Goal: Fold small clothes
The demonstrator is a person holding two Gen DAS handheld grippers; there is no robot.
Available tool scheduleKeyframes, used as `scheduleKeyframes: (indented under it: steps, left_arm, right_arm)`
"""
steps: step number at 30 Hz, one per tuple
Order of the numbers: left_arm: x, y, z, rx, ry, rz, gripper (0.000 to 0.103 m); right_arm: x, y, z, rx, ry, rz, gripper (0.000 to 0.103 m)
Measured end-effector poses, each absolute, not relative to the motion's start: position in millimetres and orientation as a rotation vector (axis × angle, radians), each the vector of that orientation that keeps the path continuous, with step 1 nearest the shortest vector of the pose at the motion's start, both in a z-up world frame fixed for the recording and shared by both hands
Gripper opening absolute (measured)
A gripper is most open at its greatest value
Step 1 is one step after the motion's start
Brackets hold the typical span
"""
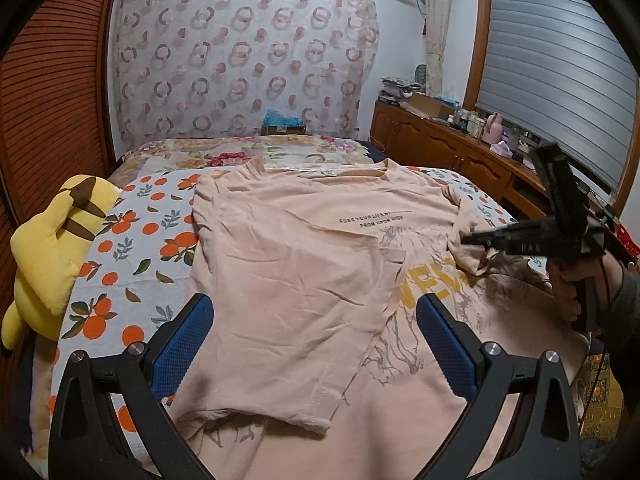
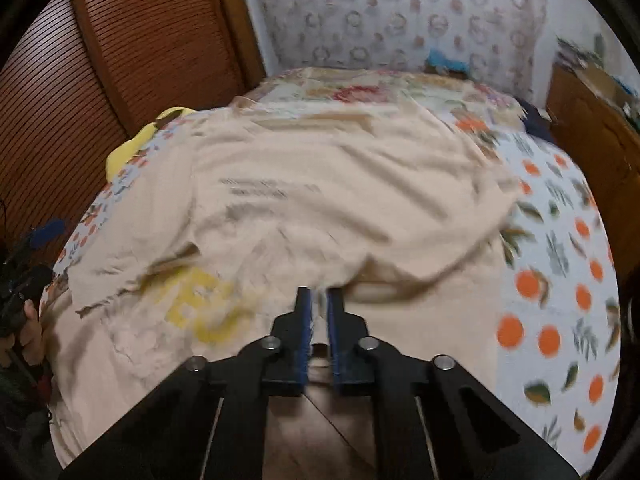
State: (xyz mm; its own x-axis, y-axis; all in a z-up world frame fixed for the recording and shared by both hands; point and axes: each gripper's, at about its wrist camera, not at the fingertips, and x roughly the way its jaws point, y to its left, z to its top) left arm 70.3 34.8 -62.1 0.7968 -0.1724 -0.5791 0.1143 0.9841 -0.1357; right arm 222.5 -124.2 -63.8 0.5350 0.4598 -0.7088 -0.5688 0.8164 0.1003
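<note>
A peach T-shirt (image 1: 288, 264) with dark lettering and a yellow print lies spread on the bed, and its left side is folded over the middle. My left gripper (image 1: 314, 300) hovers open above the shirt's lower part, with nothing between its blue pads (image 1: 188, 340). At the right of the left wrist view, my right gripper (image 1: 466, 240) is shut on the bunched right sleeve, a hand (image 1: 568, 292) around its handle. In the blurred right wrist view, the right gripper (image 2: 320, 300) has its fingers close together on a fold of the T-shirt (image 2: 320, 184).
An orange-print bedcover (image 1: 132, 240) lies under the shirt, with a floral quilt (image 1: 240, 152) behind it. A yellow plush toy (image 1: 52, 248) sits at the bed's left edge by a slatted wooden door (image 1: 52, 80). A cluttered wooden cabinet (image 1: 440, 140) runs along the right.
</note>
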Motion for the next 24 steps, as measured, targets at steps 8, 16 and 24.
scheduleKeyframes:
  steps: [8, 16, 24]
  left_arm:
    - [69, 43, -65, -0.113, 0.634, -0.142, 0.102]
    - [65, 47, -66, -0.123, 0.634, -0.14, 0.102]
    - [63, 51, -65, -0.13, 0.63, -0.132, 0.102]
  right_arm:
    - [240, -70, -15, -0.191, 0.695, 0.717, 0.004]
    - [245, -63, -16, -0.182, 0.664, 0.681, 0.053]
    - [207, -127, -32, -0.179, 0.682, 0.589, 0.053]
